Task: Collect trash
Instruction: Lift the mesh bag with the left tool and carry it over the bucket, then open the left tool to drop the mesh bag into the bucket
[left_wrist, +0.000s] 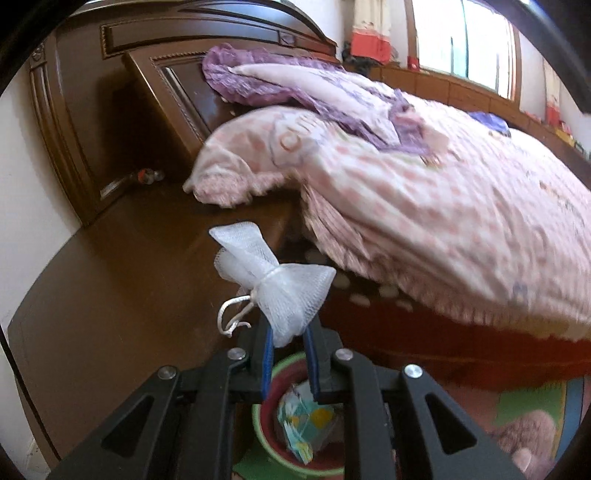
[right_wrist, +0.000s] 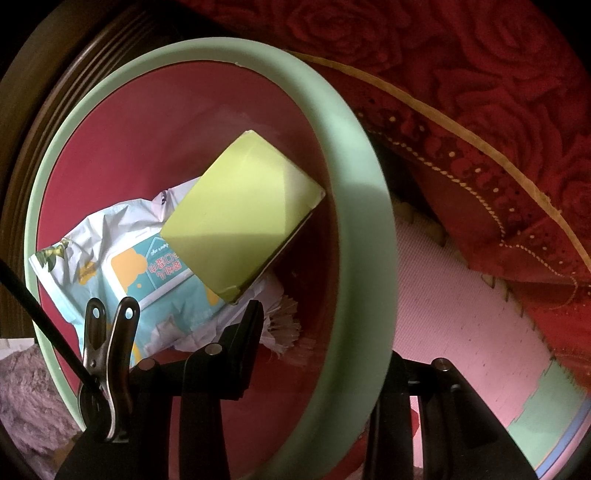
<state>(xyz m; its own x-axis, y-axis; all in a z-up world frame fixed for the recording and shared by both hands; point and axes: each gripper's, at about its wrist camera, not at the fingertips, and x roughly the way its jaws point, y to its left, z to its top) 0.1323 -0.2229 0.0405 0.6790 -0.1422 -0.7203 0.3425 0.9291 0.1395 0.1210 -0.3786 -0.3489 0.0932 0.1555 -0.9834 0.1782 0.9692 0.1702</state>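
Above the bin, left gripper clamped on a white mesh pouch, bed behind. Right gripper straddles the bin's green rim, apparently gripping it; box and wipes packet lie inside.

The waste bin is being covered across most of its rim by the left gripper, and the crumpled wrapper inside it is blurring past reading. Above the bin, the bedding is smearing with motion, and small items by the headboard are staying too small to tell. In the right wrist view, the bin's mint rim is hiding one finger of the right gripper, the yellow-green box is overlapping the wipes packet, and the frame edge is cutting off the metal clip.
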